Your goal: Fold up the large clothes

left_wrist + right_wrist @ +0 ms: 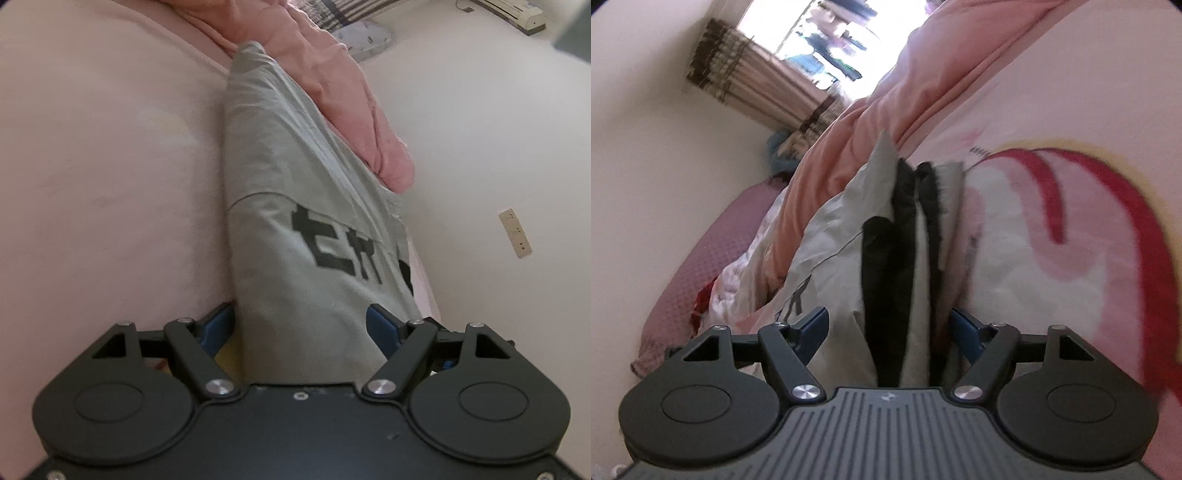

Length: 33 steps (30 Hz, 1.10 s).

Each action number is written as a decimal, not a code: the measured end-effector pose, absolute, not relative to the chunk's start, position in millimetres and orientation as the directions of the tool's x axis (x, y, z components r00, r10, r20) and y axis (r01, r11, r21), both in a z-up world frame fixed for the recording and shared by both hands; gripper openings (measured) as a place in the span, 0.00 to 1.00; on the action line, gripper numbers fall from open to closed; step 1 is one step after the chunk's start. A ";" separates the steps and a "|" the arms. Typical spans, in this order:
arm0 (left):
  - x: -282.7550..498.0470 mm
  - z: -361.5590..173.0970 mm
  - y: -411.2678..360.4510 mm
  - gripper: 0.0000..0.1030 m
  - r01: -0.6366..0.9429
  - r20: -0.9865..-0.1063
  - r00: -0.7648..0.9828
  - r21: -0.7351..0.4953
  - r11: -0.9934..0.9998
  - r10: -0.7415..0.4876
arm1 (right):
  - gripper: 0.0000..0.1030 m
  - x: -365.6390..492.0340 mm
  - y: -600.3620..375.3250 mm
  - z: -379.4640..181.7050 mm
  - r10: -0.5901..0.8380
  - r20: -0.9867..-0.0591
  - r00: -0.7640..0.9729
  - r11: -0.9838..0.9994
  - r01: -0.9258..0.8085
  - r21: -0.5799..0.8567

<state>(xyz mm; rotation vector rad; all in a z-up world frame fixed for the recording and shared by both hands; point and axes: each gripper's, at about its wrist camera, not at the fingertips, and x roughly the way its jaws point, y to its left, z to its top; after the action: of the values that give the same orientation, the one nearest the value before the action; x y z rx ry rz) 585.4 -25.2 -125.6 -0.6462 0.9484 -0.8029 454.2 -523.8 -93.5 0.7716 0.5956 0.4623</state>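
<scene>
Shirt point(295, 221) print cut off, perhaps by fold.

A: The left wrist camera sits just behind its own blue-padded fingers point(221, 325), looking forward and slightly down along a grey garment point(295, 229) that runs from the lens toward a pink quilt point(332, 81), very near.

B: The right wrist camera looks likewise, close over grey and black cloth point(886, 266), with the room tilted and a bright window point(812, 40) at the top. Both views share the garment and the pink bedding.
</scene>
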 end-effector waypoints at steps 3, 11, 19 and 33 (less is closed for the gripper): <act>593.1 -122.7 -39.1 0.82 0.338 -0.465 0.332 -0.753 0.564 -0.820 | 0.85 468.4 -517.9 -91.6 0.615 -0.319 0.721 0.624 -0.198 0.756; 612.2 -118.4 -53.3 0.86 0.391 -0.458 0.309 -0.738 0.551 -0.833 | 0.91 487.9 -505.4 -84.3 0.656 -0.334 0.677 0.649 -0.279 0.708; 610.5 -116.2 -60.8 0.85 0.430 -0.471 0.326 -0.698 0.573 -0.819 | 0.78 491.9 -502.4 -84.5 0.625 -0.350 0.698 0.661 -0.235 0.712; 570.8 -64.7 -69.0 0.31 0.520 -0.537 0.446 -0.496 0.695 -0.716 | 0.23 458.2 -473.9 -42.0 0.514 -0.359 0.779 0.710 -0.152 0.688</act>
<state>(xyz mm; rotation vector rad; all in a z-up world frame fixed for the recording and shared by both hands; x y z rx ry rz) 570.8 -69.0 -64.7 -0.2751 0.7954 -0.7778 458.2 -473.9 -42.0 0.6894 0.5703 0.3925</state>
